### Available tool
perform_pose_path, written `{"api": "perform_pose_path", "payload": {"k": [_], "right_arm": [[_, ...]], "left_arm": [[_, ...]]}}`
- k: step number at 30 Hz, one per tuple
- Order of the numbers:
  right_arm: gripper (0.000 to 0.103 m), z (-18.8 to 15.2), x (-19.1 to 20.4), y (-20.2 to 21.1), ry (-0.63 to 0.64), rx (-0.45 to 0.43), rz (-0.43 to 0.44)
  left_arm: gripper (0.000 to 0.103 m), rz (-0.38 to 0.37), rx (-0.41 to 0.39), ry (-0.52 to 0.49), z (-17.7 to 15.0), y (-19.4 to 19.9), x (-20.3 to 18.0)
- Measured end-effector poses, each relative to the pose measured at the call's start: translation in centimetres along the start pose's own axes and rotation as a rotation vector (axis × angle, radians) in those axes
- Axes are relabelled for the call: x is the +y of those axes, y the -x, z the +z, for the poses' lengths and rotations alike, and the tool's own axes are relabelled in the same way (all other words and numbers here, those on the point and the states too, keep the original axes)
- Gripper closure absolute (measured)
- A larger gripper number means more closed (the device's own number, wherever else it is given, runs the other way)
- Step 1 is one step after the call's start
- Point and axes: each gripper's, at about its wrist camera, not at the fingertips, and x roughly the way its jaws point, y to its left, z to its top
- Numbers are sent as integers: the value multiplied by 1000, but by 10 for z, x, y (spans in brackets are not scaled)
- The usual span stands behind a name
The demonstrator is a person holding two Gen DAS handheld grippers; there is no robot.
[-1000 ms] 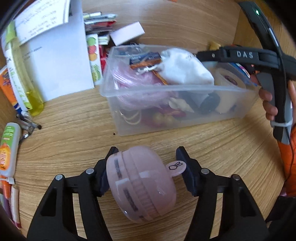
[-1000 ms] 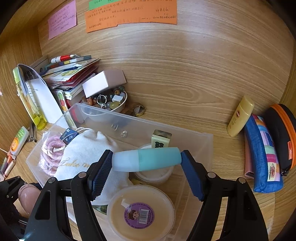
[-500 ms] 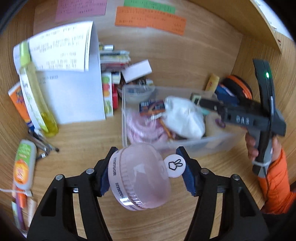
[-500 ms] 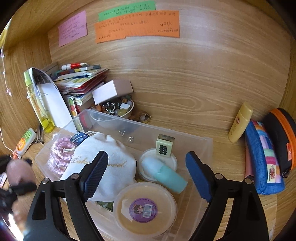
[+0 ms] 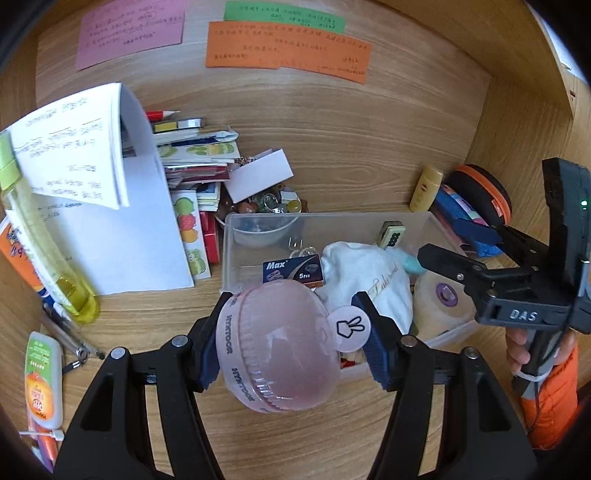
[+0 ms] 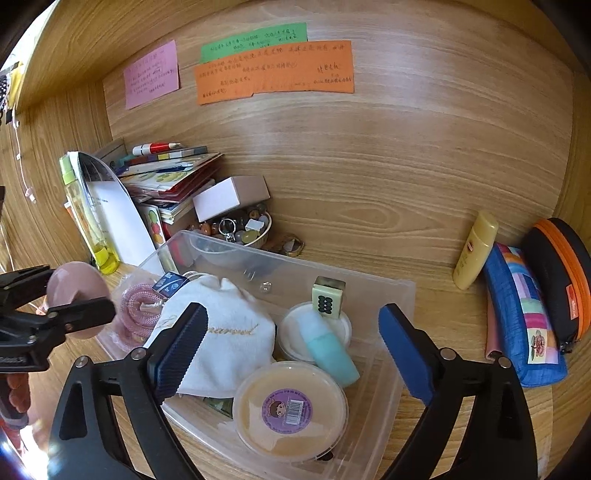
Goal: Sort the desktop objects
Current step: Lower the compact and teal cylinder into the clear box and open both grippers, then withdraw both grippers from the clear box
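Wooden desk alcove: light oak-grain desktop (image 6: 369, 229), matching wood back panel (image 6: 406, 129) and side walls. Pink (image 5: 129, 31), green (image 5: 284, 16) and orange (image 5: 288, 51) handwritten paper notes stuck on back panel. Bright, even light.

Black fingers (image 6: 177, 347) with blue pads; orange sleeve (image 5: 554, 398).
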Motion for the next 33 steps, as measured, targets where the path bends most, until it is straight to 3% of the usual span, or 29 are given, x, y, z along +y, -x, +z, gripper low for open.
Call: {"api": "perform_pose_path", "payload": {"k": [7, 10, 15, 17, 19, 24, 33], "right_arm": [[10, -1, 3, 1, 7, 6, 9], [10, -2, 5, 2, 14, 5, 9], [10, 1, 8, 8, 33, 2, -4], [10, 1, 10, 15, 46, -7, -12], [10, 1, 12, 23, 58, -20, -23], [2, -4, 17, 39, 64, -42, -38], [2, -26, 34, 65, 99, -61, -83]], "left_arm": [[38, 21, 5, -41, 5, -10, -8], [29, 29, -29, -44, 9, -5, -10], [21, 46, -73, -46, 12, 10, -12], [9, 74, -106, -59, 9, 18, -15], [3, 93, -139, -74, 6, 27, -17], [2, 131, -174, -81, -8, 39, -20], [2, 151, -205, -69, -38, 56, -23]]}}
